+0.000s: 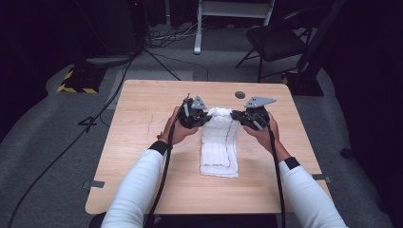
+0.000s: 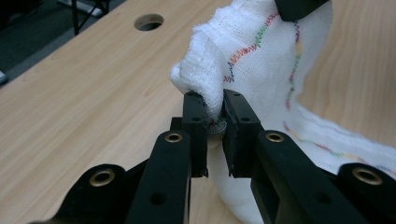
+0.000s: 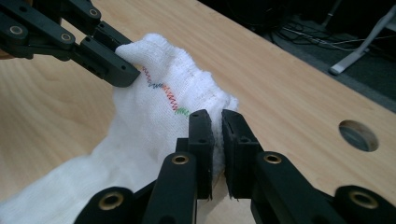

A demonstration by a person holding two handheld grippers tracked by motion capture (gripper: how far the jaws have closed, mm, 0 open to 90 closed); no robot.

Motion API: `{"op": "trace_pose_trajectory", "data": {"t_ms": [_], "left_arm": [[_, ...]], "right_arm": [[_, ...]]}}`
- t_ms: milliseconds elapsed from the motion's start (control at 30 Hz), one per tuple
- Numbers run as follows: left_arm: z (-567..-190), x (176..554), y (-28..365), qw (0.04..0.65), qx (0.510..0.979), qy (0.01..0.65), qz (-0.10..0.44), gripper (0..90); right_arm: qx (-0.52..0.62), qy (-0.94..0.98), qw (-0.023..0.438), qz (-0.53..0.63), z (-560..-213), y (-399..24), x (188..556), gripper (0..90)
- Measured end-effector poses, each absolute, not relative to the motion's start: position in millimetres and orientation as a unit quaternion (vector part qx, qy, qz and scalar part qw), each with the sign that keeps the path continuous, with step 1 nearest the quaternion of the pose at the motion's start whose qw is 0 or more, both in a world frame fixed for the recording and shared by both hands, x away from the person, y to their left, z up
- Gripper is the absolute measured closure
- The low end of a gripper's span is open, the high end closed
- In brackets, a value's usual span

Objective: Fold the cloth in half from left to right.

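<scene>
While both my grippers sat over the middle of the wooden worktop (image 1: pixel 142 123), each had its fingers clamped on the far end of the white cloth (image 1: pixel 219 147). My left gripper (image 2: pixel 215 121) pinched one far corner, the fabric bunched into a small wad between its two black fingers (image 2: pixel 194 126), which stood nearly together with only the cloth between them. My right gripper (image 3: pixel 217 140) held the other far corner in the same way, a thin fold of the weave squeezed between its fingers (image 3: pixel 201 140). Between the two grips the far edge was raised off the wood and sagged in soft folds, and a line of coloured zigzag stitching ran along it. From there the cloth sloped down towards me, and its near part lay flat on the worktop as a long folded strip with the stitching down its right side. A round hole (image 1: pixel 240 94) in the worktop lay just beyond my right gripper. My hands (image 1: pixel 178 130) gripped the handles from below, white sleeves (image 1: pixel 138 185) reaching back to the near edge
</scene>
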State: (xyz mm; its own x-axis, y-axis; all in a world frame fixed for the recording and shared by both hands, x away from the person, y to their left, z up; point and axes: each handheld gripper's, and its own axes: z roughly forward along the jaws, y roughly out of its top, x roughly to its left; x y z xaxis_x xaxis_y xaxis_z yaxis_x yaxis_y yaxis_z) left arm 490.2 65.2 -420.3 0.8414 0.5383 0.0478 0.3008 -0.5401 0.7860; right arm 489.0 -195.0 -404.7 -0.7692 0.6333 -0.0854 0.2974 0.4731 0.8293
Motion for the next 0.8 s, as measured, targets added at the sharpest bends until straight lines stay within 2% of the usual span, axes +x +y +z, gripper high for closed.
{"op": "trace_pose_trajectory", "data": {"t_ms": [500,800], "left_arm": [[-448.7,437.6,78.3,0.427,0.878,0.195,0.098,78.6],[-460.5,408.4,76.6,0.406,0.895,0.160,0.088,78.5]], "right_arm": [[0.214,0.867,0.123,0.432,-427.2,-202.7,439.4,82.9],[0.183,0.888,0.098,0.410,-440.4,-199.2,412.2,82.2]]}}
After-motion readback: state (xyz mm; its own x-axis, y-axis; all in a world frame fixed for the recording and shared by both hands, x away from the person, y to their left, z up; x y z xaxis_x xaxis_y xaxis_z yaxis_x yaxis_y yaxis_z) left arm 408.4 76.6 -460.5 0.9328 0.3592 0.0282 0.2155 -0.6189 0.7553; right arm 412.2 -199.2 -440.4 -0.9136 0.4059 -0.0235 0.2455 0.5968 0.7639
